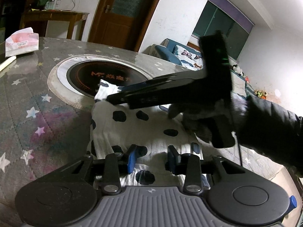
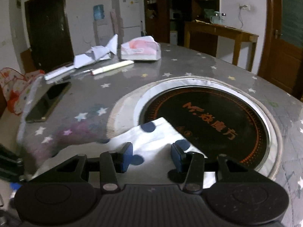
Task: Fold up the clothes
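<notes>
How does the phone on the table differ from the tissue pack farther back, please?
The phone is dark and glossy, while the tissue pack is white with pink. The phone is a thin, flat slab, whereas the tissue pack is bulkier and rumpled. The phone lies near the table's left edge in the right wrist view, and the tissue pack sits farther back. Both rest on the star-print tablecloth.

Spotted cloth [image 2: 155,138] between parted fingers [image 2: 127,156]
</notes>
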